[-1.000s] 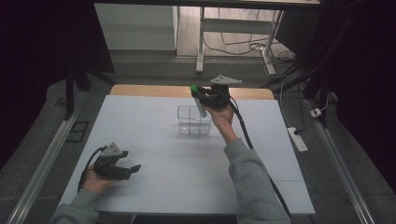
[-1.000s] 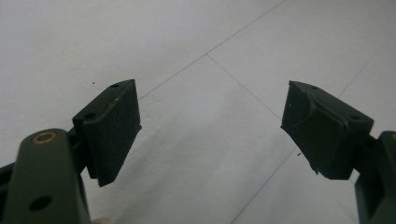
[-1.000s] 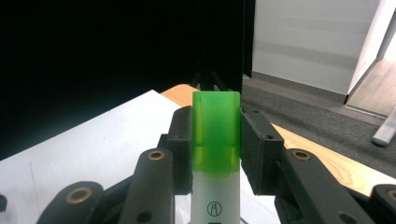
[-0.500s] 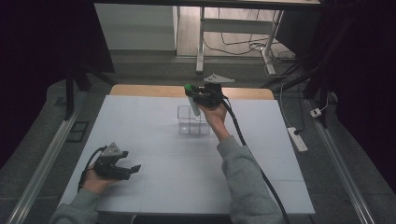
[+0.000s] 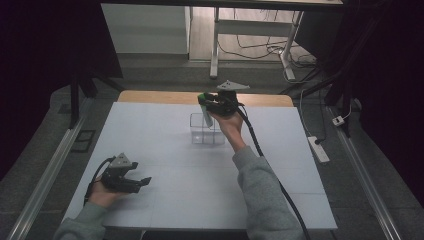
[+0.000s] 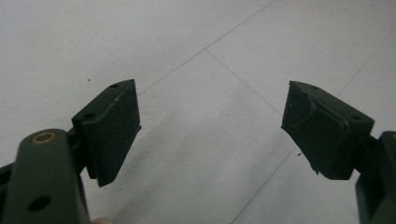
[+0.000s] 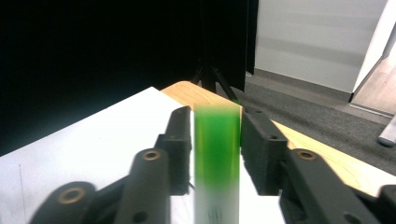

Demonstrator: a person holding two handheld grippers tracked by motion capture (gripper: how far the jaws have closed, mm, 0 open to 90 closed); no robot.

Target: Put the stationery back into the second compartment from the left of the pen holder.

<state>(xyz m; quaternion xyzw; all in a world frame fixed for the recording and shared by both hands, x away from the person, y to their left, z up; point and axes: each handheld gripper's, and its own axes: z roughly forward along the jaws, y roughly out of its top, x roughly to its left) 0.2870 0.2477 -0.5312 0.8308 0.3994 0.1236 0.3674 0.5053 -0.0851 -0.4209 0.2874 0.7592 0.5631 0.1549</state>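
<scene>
A clear tube with a green top (image 7: 217, 154) stands upright between the jaws of my right gripper (image 7: 215, 116), and it looks blurred. The jaws have just been opening, and a thin gap shows beside the tube, so the pads no longer press on it. In the high view my right gripper (image 5: 202, 100) hovers at the far middle of the table. The tube (image 5: 202, 102) points down into a clear plastic rack (image 5: 207, 131) right under it. My left gripper (image 5: 142, 182) rests near the front left of the white table top (image 5: 165, 150). Its jaws are wide apart over bare table (image 6: 210, 126).
A wooden strip (image 5: 150, 96) runs along the table's far edge behind the rack. Metal rails (image 5: 50, 165) flank both sides of the table. A power strip (image 5: 318, 148) lies on the floor at the right, and a cable trails from my right gripper along the sleeve.
My right gripper has shifted a little to the left above the rack, and the tube has gone from tilted to nearly upright. The left gripper has stayed put.
</scene>
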